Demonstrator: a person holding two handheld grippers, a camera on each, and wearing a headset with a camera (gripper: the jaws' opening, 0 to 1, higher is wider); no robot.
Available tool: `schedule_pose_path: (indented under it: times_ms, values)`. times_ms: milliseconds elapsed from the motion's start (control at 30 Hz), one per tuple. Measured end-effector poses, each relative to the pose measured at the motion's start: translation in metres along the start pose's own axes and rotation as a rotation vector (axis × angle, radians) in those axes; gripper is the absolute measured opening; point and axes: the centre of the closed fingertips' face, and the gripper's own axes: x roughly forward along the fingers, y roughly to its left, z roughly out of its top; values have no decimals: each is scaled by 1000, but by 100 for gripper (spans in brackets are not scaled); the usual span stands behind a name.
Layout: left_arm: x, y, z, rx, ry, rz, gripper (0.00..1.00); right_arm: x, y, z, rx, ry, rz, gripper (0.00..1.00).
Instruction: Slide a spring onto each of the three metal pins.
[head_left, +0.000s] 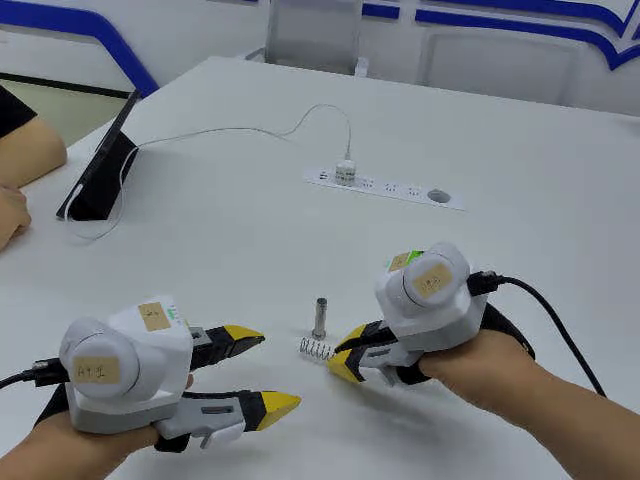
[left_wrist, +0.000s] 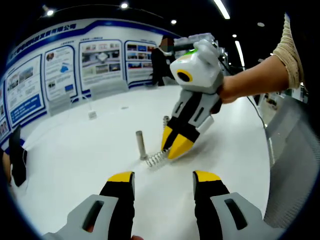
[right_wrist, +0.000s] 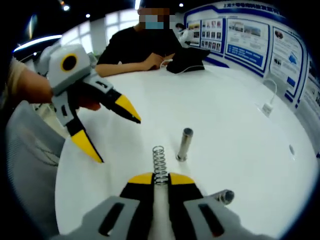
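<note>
White table (head_left: 230, 230): my right gripper (head_left: 341, 359) clamps the spring (right_wrist: 159, 161) just beside the upright pin (right_wrist: 185, 144), likely for threading. My left gripper (head_left: 266, 370) hovers, jaws apart.

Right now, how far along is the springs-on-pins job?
Nothing done: the upright pin is bare. In hand: the right gripper is shut on one spring, low beside that pin; the left gripper is open and empty. Left: all three pins need springs; what looks like a second pin sits by the right gripper.
</note>
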Motion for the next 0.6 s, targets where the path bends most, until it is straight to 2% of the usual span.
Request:
schedule_pose_path:
  times_ms: [400, 600]
  values:
    - [4, -6, 5, 28, -1, -23, 45, -21, 28, 9, -97, -6, 115, 12]
    - [5, -12, 9, 45, -7, -42, 41, -29, 35, 13, -131, -1, 144, 12]
